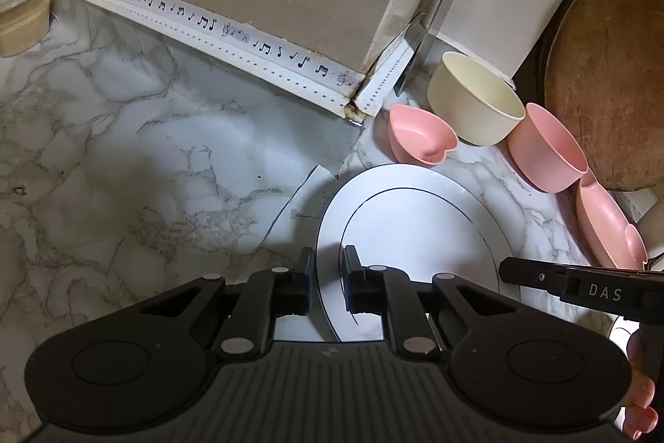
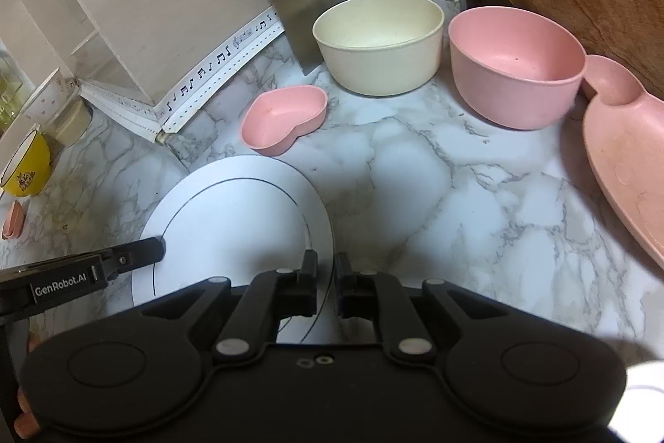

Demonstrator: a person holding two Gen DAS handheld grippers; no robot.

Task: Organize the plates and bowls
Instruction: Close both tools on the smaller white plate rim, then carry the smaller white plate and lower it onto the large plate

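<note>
While the white plate (image 1: pixel 415 231) sits low over the marble tabletop (image 1: pixel 124 152), both tongs pinch its rim from opposite sides: the left tongs (image 1: pixel 328 279) are closed on the plate's left edge, one finger on each face of the rim, and the right tongs (image 2: pixel 325 283) are closed likewise on its right edge. Whether the plate touches the tabletop or is held just above it cannot be told. Beyond the plate, near the wall corner, stand a pink heart-shaped dish (image 2: pixel 286 119), a cream bowl (image 2: pixel 377 42) and a pink bowl (image 2: pixel 514 65), side by side. A pink divided plate (image 2: pixel 626 148) lies just right of the pink bowl, beneath a round wooden board (image 1: pixel 606 77).
</note>
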